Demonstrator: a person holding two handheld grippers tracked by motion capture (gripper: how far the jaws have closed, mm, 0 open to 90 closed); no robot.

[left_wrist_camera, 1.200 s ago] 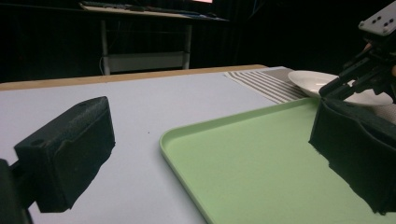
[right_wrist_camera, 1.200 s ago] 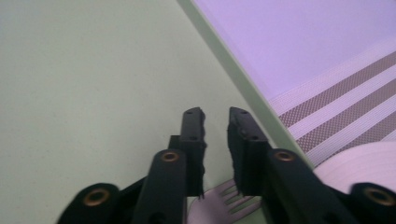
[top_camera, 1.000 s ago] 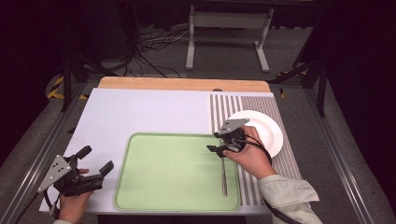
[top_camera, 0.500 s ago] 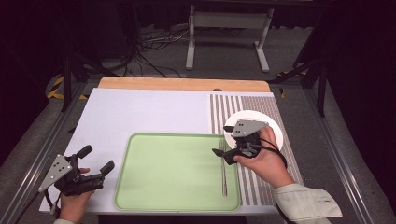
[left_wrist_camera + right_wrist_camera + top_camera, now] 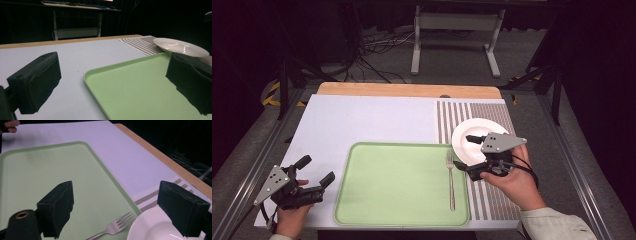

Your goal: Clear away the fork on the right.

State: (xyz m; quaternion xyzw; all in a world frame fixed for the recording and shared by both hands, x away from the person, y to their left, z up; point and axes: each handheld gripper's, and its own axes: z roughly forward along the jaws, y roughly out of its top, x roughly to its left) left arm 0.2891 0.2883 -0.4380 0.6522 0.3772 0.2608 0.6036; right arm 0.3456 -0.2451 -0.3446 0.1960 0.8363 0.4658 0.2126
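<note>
A silver fork point(image 5: 450, 180) lies lengthwise near the right edge of the light green tray point(image 5: 397, 190), tines toward the far side. My right gripper point(image 5: 464, 151) hovers just right of the tines, over the near rim of the white plate point(image 5: 479, 132). Its jaws have just been opening; they stand wide with nothing gripped. In the right gripper view the fork point(image 5: 117, 225) and plate point(image 5: 155, 230) sit below the spread right gripper point(image 5: 120, 208). My left gripper point(image 5: 318, 170) rests open at the table's near left corner, left of the tray. The left gripper point(image 5: 113, 82) looks across the tray point(image 5: 140, 75) to the plate point(image 5: 180, 47).
The tray sits on a white sheet point(image 5: 372, 120); a striped mat point(image 5: 452, 117) lies under the plate at the right. A wooden strip point(image 5: 407, 90) edges the far side. Beyond it on the floor stand a metal frame point(image 5: 457, 30) and cables.
The right gripper left the fork's upper end, opened, and moved right and up toward the plate. The fork stays on the tray. The left gripper has not moved.
</note>
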